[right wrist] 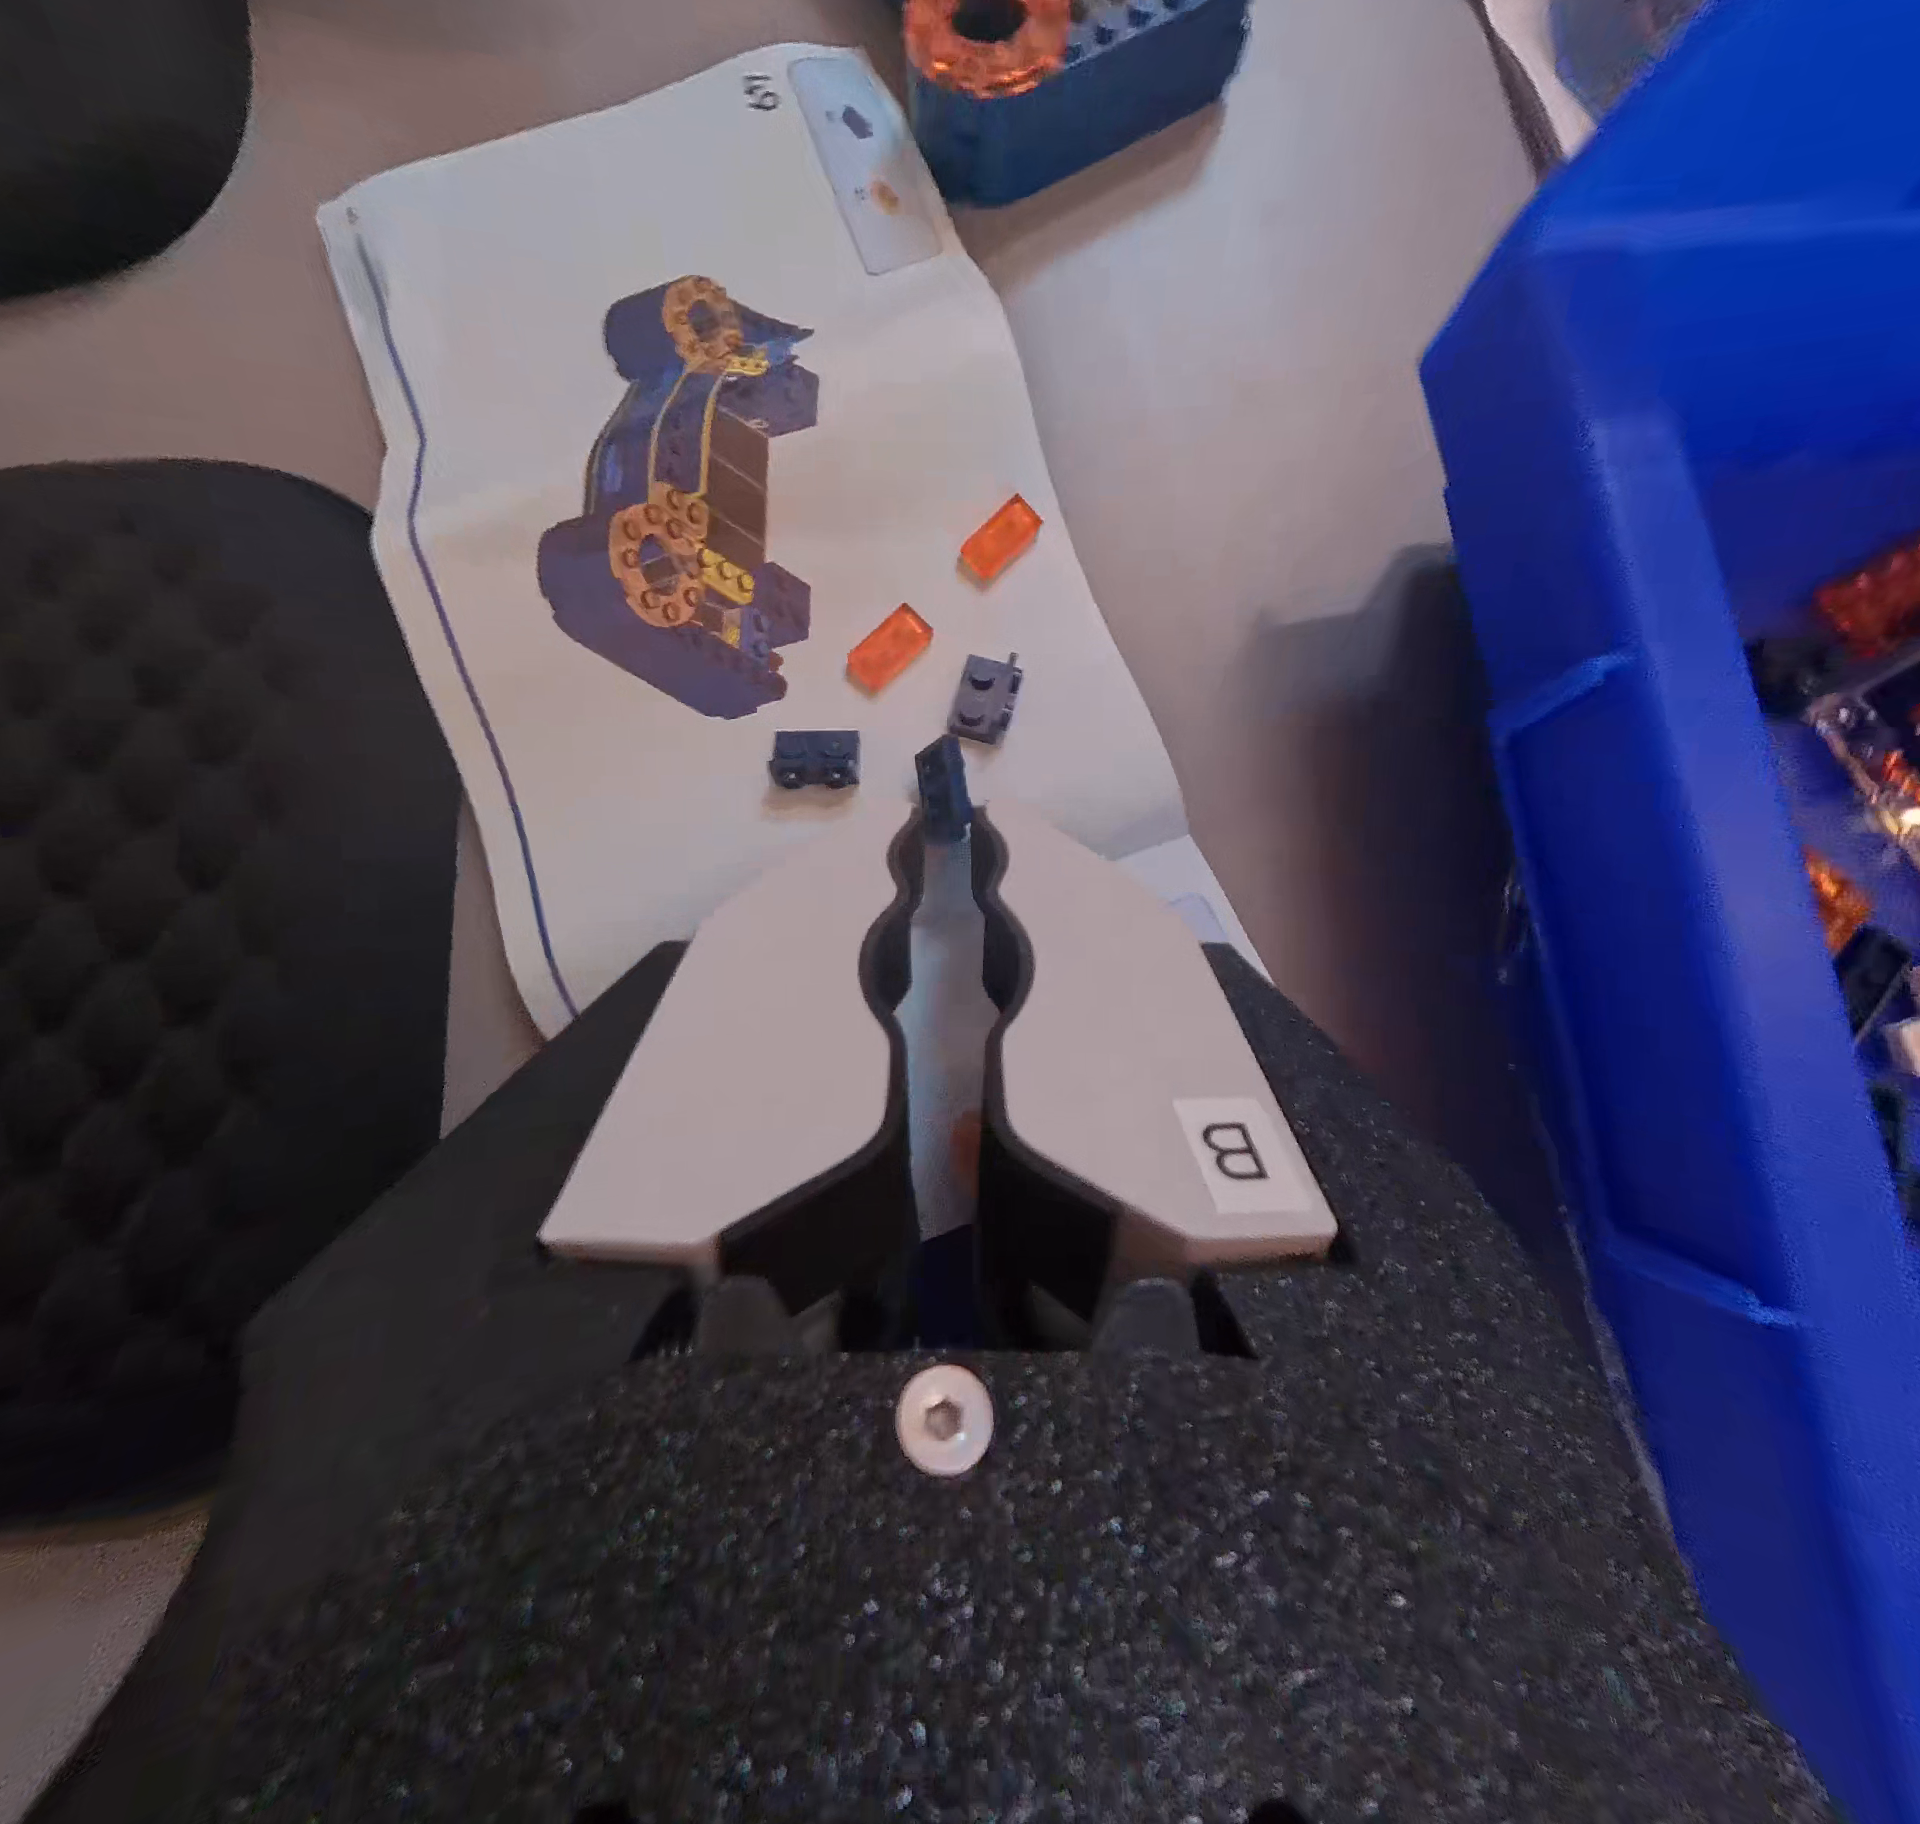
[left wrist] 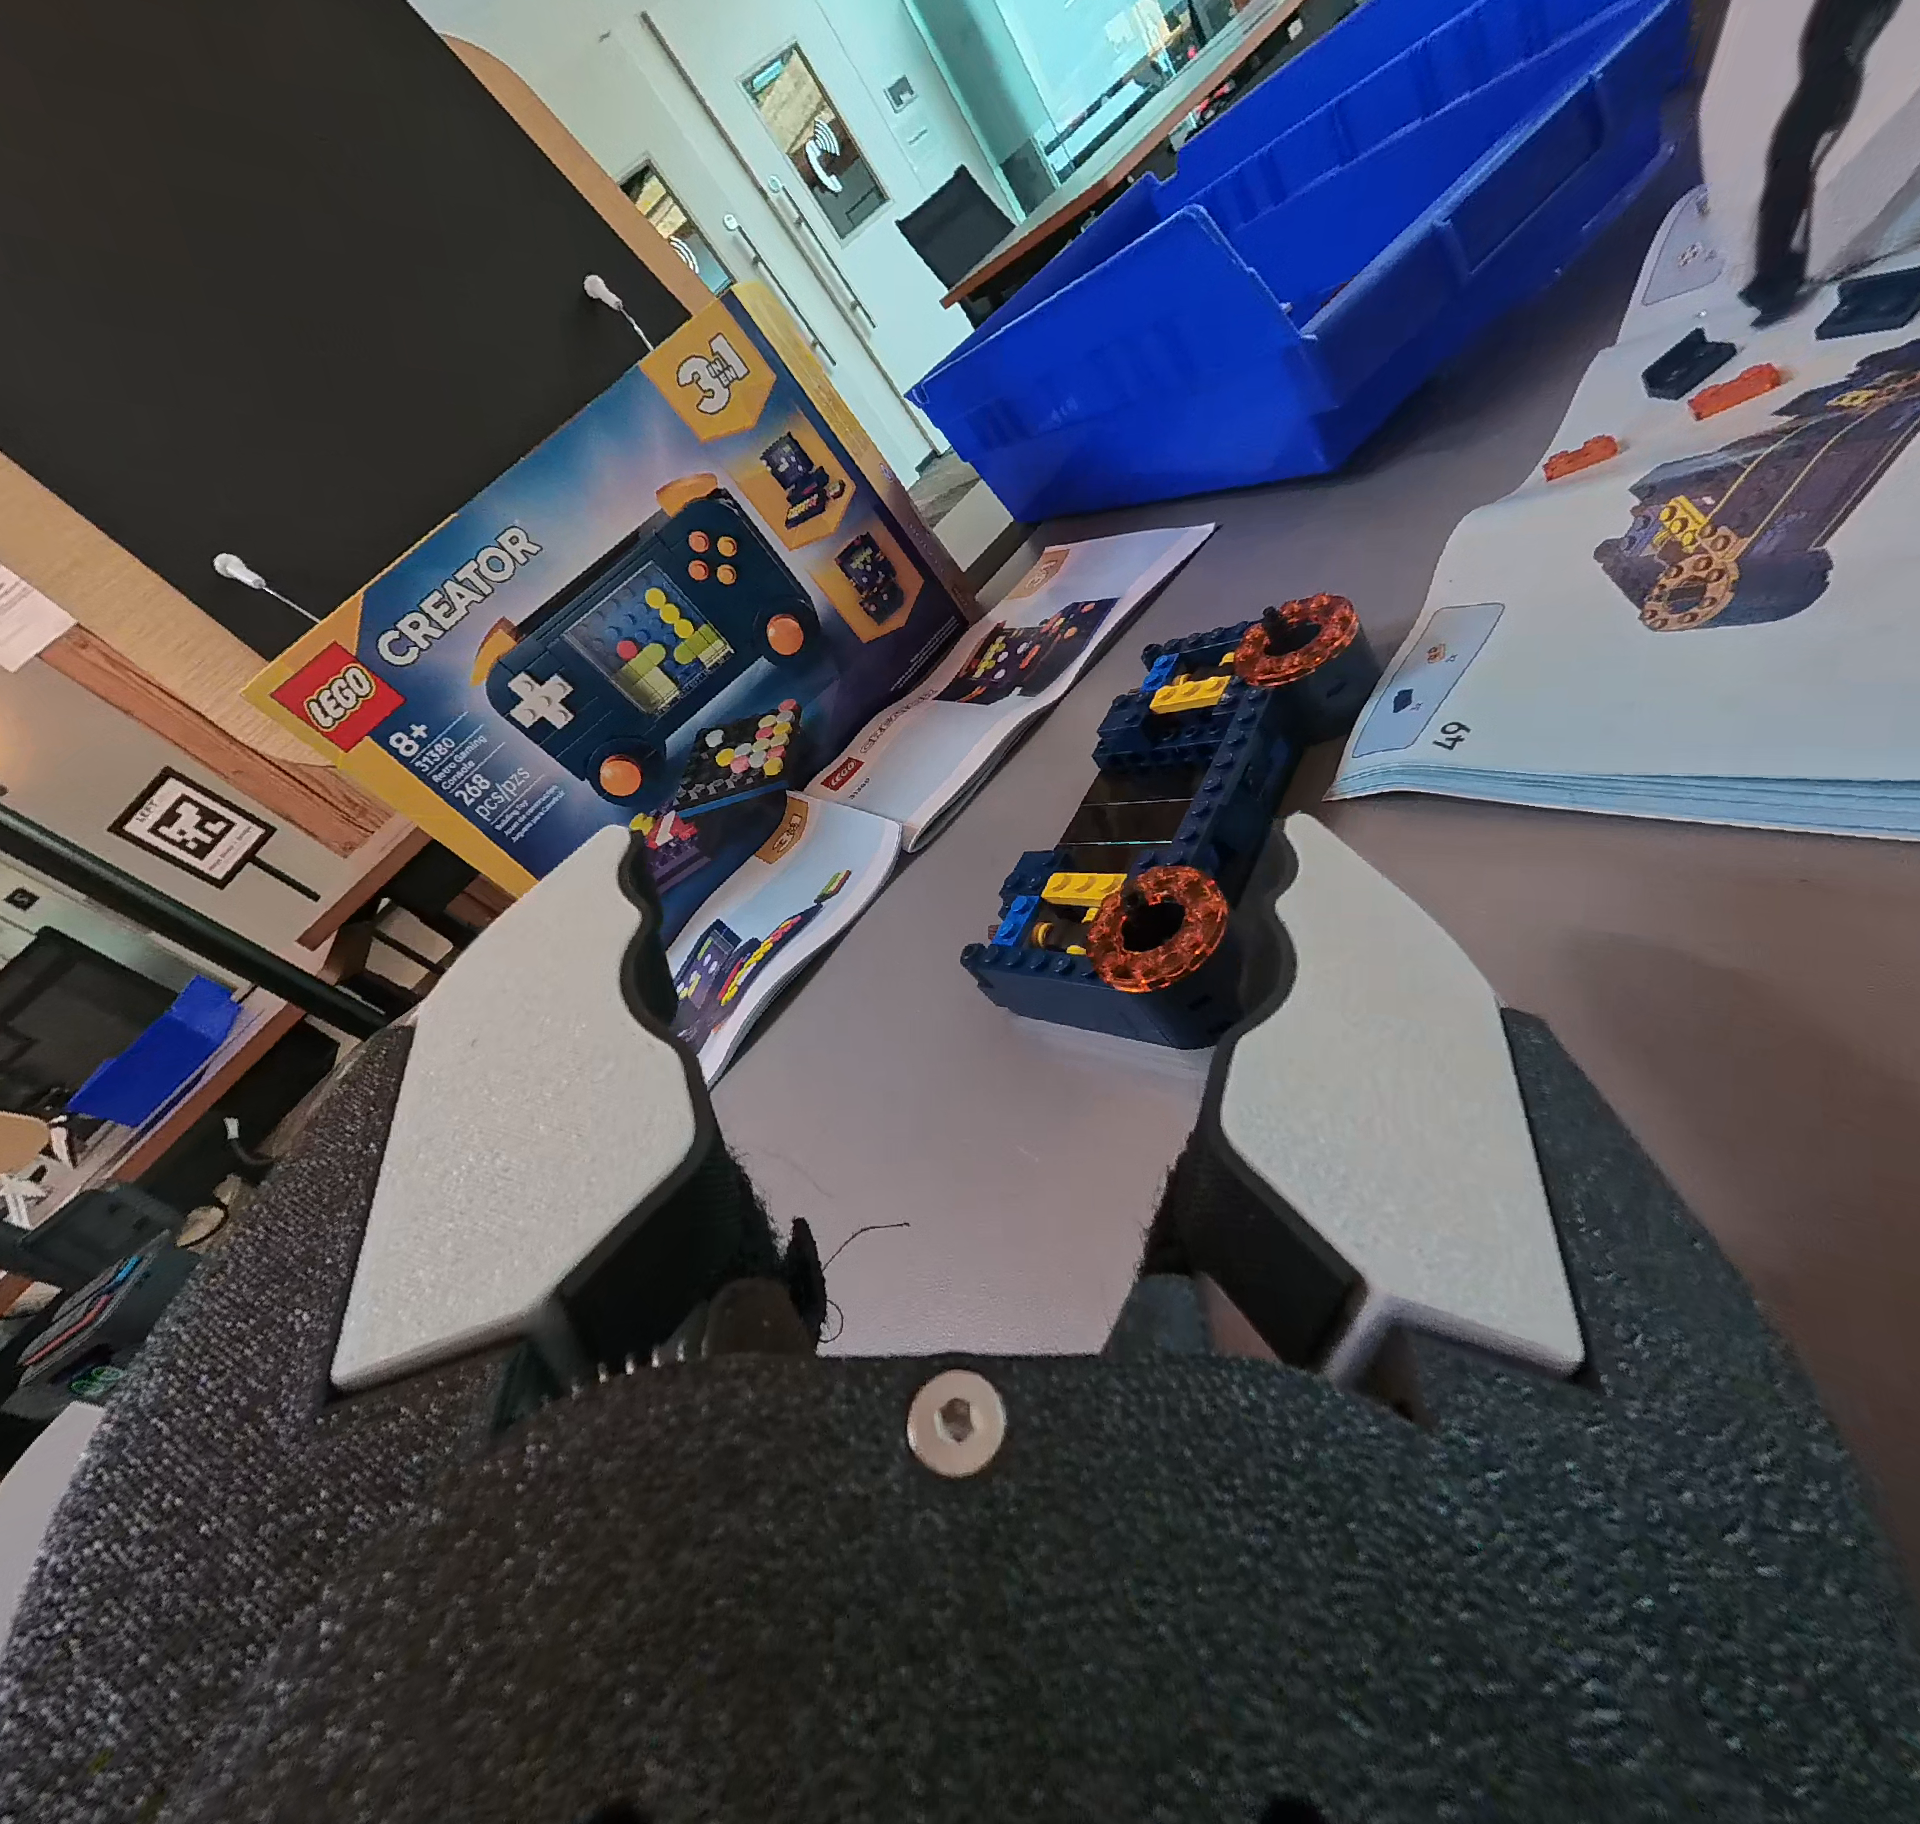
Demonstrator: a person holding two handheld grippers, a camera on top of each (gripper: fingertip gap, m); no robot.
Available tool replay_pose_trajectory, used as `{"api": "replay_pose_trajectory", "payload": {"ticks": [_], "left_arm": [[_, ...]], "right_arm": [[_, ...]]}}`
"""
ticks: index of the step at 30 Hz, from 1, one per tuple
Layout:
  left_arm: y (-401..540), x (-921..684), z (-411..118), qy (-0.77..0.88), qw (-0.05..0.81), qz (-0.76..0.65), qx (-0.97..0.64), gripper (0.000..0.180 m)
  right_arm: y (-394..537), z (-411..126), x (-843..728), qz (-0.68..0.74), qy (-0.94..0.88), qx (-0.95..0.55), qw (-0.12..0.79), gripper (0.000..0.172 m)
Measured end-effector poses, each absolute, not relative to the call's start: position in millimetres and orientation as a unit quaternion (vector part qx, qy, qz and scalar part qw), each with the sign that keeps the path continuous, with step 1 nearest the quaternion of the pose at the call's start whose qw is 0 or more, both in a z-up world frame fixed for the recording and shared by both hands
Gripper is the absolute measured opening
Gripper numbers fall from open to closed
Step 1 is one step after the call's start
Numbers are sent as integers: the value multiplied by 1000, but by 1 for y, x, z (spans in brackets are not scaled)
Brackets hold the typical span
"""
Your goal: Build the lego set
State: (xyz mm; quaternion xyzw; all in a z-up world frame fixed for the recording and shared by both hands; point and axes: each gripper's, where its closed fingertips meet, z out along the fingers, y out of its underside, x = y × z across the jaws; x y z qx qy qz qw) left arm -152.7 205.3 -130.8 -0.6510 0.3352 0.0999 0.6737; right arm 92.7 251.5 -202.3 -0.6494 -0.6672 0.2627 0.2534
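Brick build (left wrist: pixel 1164 829), dark blue, sits on the grey table (left wrist: pixel 1558 995) just ahead of the left gripper (left wrist: pixel 961 901), whose fingers are spread wide with nothing between them; the right-hand fingertip is close beside the build, contact unclear. Build looks partway done: two translucent orange rings on top, yellow and blue plates inside, black panels in the middle, studs bare along the frame.

Right gripper (right wrist: pixel 943 829) fingers are nearly together, pinching a small dark blue piece (right wrist: pixel 940 782) at the tips, tilted up over the open instruction booklet (right wrist: pixel 623 839). Loose on the page nearby: two orange tiles (right wrist: pixel 1000 538), two more dark pieces (right wrist: pixel 816 758). Blue bin (right wrist: pixel 1683 631) stands right of the booklet. Set box (left wrist: pixel 582 611) stands behind the table.
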Motion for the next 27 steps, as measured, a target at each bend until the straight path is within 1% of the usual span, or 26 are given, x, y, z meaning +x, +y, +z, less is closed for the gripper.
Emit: {"api": "replay_pose_trajectory", "payload": {"ticks": [1,3,5,6,8,9,13,14,16,19,21,25,27], "left_arm": [[205,-153,-131,335,673,100,-652,108],[206,-154,-132,334,672,100,-653,108],[206,-154,-132,333,672,99,-654,108],[206,-154,-132,333,672,99,-654,108],[206,-154,-133,335,671,99,-654,108],[206,-153,-133,336,670,99,-654,108],[205,-152,-133,340,669,100,-653,107],[205,-152,-133,341,669,100,-653,108],[205,-152,-134,341,668,100,-654,107],[205,-152,-133,340,669,100,-653,107],[205,-152,-133,342,668,102,-653,107],[204,-150,-133,347,666,103,-652,107],[204,-150,-134,349,665,104,-652,107]], "right_arm": [[250,-201,92,253,-680,-635,265,8],[252,-192,93,205,-705,-598,322,8],[261,-180,100,90,-729,-555,390,7],[266,-177,107,15,-742,-531,409,7],[270,-180,121,-107,-757,-508,396,8],[269,-185,125,-129,-754,-517,384,8],[261,-197,122,-79,-709,-595,371,8],[260,-200,124,-76,-701,-613,356,8],[255,-203,123,-67,-697,-630,337,9],[237,-202,118,-5,-693,-648,316,12],[234,-196,117,31,-676,-662,321,12],[240,-188,118,89,-631,-690,344,0],[244,-189,121,94,-619,-697,349,0]]}}
